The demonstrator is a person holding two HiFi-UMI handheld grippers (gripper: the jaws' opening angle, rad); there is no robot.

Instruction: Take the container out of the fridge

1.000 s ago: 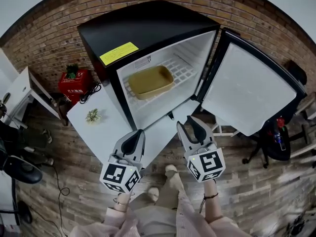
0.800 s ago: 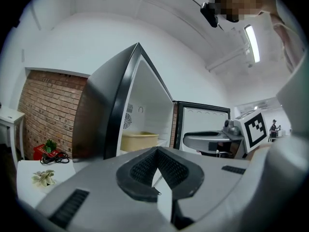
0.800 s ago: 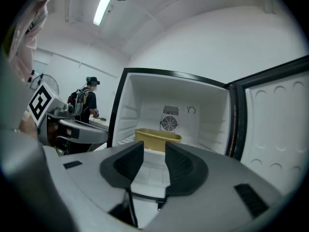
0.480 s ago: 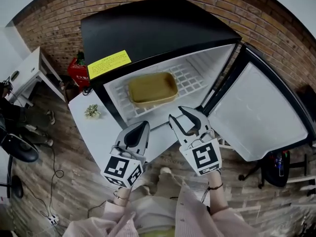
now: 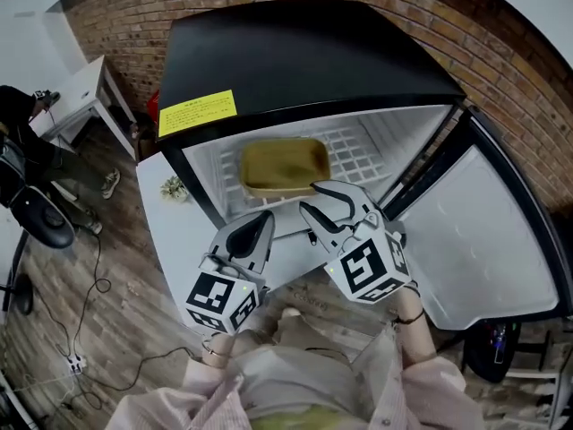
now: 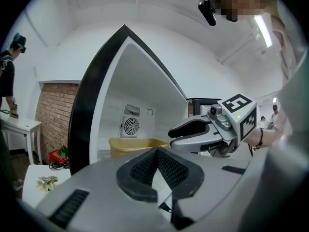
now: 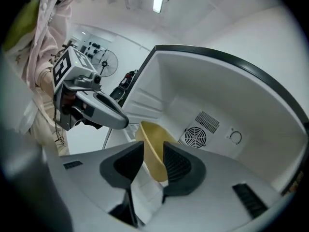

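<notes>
The yellow container (image 5: 282,164) sits on the wire shelf (image 5: 358,153) inside the open fridge (image 5: 295,52), long axis running side to side, its near rim just ahead of the spread right claw (image 5: 309,197), nearer than the left claw (image 5: 265,218), which is pressed together and empty.

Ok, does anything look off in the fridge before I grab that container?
Nothing stands out. The yellow container sits flat on the wire shelf and looks empty. The door is wide open, and nothing is spilled or askew.
</notes>
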